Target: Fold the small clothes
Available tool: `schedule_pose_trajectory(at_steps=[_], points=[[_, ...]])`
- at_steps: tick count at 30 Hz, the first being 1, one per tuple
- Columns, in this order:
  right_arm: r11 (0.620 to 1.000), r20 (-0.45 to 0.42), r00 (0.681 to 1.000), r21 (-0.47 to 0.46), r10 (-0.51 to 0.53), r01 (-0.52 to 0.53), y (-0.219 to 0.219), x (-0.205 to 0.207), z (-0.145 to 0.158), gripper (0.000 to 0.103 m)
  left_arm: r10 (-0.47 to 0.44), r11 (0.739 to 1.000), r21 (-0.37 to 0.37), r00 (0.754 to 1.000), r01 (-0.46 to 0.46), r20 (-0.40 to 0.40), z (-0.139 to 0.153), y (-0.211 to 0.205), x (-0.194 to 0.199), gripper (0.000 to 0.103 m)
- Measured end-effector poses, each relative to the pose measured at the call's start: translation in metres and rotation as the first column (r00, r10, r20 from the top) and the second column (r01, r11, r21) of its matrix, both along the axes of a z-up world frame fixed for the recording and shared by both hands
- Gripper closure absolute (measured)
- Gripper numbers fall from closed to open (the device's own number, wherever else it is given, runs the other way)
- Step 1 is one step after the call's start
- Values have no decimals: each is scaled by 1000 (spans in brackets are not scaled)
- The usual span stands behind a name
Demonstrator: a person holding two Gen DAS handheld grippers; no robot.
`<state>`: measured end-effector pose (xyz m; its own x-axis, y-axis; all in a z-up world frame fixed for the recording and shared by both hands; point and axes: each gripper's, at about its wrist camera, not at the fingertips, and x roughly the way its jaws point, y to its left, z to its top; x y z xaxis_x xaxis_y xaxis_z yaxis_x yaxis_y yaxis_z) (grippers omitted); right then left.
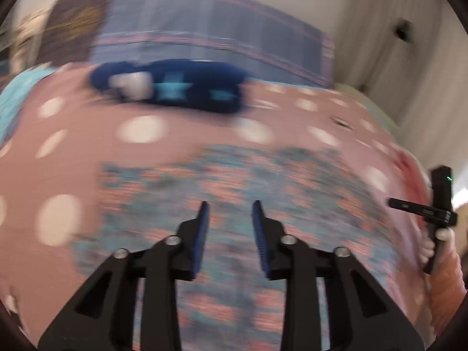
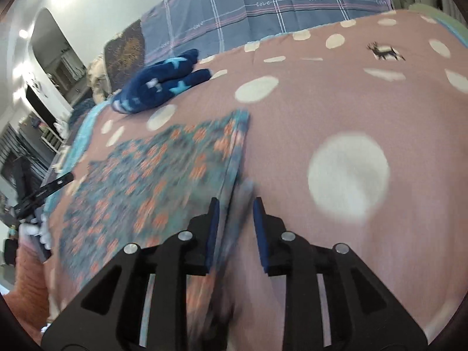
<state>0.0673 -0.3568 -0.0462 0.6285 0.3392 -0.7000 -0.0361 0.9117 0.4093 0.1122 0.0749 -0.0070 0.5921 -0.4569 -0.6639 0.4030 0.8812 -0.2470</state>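
Note:
A small garment with a teal and orange pattern (image 1: 234, 193) lies flat on a pink bedspread with cream dots (image 1: 73, 146). My left gripper (image 1: 231, 213) is open and empty, hovering over the garment's near part. In the right wrist view the garment (image 2: 152, 175) lies left of centre. My right gripper (image 2: 234, 207) is open at the garment's right edge, with blurred cloth between the jaws but nothing clamped. Both views are motion-blurred.
A dark blue star-print cloth (image 1: 175, 84) lies bunched further back, and also shows in the right wrist view (image 2: 158, 84). A blue plaid blanket (image 2: 263, 8) covers the far end. The other gripper's handle (image 1: 435, 213) shows at the bed's right edge.

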Motion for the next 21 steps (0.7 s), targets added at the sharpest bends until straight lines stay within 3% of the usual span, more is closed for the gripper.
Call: schedule_pose_trajectory(at_steps=[3, 6, 9, 10, 14, 17, 21], points=[[994, 26, 998, 95, 59, -62, 1, -51, -2, 78, -169, 986, -2, 986, 169, 5, 0, -56, -37, 63], [978, 34, 992, 171, 117, -122, 7, -90, -11, 77, -306, 952, -9, 951, 306, -32, -10, -108, -69, 61], [958, 36, 987, 237, 157, -161, 9, -113, -23, 75, -409, 910, 43, 911, 412, -51, -22, -154, -98, 59], [953, 30, 986, 252, 166, -169, 11, -118, -29, 74, -433, 897, 71, 900, 436, -50, -26, -169, -107, 53], [940, 28, 981, 281, 191, -191, 15, -129, -40, 73, -464, 877, 99, 882, 470, -82, -36, -198, -122, 51], [921, 75, 980, 335, 185, -200, 2, -133, -35, 73, -483, 857, 156, 871, 491, -88, -44, -219, -132, 51], [950, 81, 994, 295, 78, -99, -32, -128, -15, 73, -484, 841, 230, 871, 489, -79, -58, -246, -139, 51]])
